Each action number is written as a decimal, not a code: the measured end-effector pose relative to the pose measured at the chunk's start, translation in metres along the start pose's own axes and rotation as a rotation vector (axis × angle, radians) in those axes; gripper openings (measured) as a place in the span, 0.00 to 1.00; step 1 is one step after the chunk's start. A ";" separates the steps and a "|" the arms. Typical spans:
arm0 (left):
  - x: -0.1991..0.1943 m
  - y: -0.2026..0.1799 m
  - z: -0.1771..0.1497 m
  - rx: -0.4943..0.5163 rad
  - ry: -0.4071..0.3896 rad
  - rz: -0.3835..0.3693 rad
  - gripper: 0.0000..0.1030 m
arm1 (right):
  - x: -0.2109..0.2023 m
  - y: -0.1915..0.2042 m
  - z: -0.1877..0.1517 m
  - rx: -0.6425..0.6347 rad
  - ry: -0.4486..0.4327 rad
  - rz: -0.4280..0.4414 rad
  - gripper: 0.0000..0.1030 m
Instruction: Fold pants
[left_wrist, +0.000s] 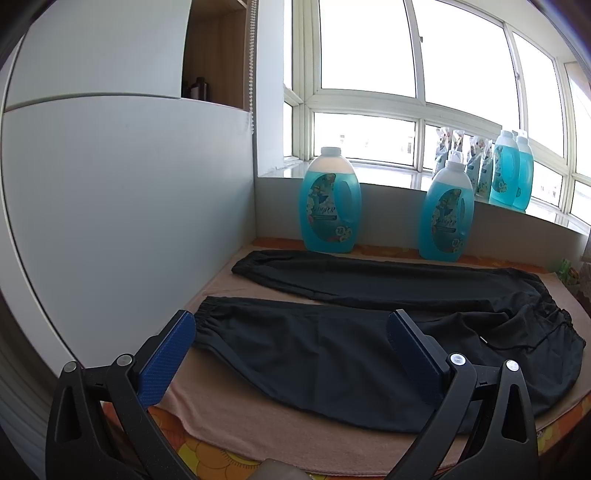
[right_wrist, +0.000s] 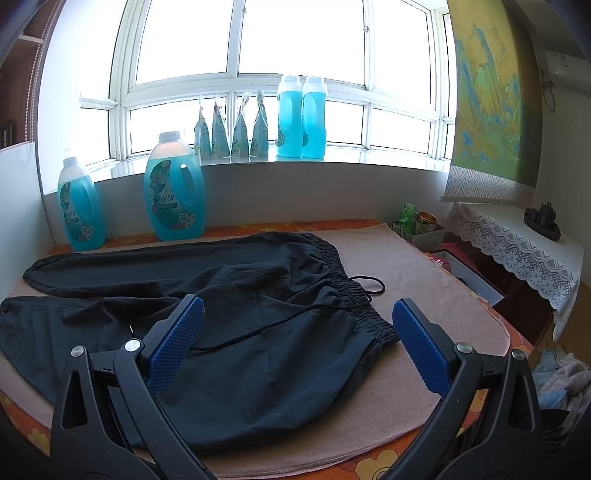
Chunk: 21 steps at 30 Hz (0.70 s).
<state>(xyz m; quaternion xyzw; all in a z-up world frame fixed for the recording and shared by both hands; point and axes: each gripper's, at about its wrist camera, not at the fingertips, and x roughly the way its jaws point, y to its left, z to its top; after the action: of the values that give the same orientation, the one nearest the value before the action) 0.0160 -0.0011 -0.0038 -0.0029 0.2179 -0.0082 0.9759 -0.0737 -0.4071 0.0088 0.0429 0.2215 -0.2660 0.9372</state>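
Black pants (left_wrist: 369, 343) lie spread flat on a pink mat (right_wrist: 424, 280), legs apart, waistband to the right (drawstring trailing loose). The left gripper (left_wrist: 291, 328) hovers over the near cuff, the right gripper (right_wrist: 297, 317) over the waistband, both with jaws wide apart, holding nothing.

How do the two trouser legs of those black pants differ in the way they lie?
The far leg lies fairly straight and smooth along the two blue bottles, its cuff close to the left bottle. The near leg lies nearer the table's front edge, between the open left gripper fingers, and its gathered cuff shows more clearly. The two legs spread apart toward the cuffs. Both are black, flat on the pinkish towel and not yet folded.
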 end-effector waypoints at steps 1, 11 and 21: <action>0.000 0.000 0.000 0.000 0.000 0.000 1.00 | 0.000 0.000 0.000 -0.003 -0.002 -0.004 1.00; 0.005 0.001 0.000 0.001 0.013 0.005 1.00 | 0.006 0.001 0.001 -0.004 0.006 0.022 1.00; 0.019 0.007 -0.001 0.014 0.030 0.016 1.00 | 0.016 0.009 0.014 -0.037 -0.017 0.120 1.00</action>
<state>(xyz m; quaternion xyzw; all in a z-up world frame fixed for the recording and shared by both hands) 0.0332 0.0057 -0.0132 0.0059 0.2324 -0.0019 0.9726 -0.0520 -0.4099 0.0139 0.0365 0.2154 -0.2057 0.9539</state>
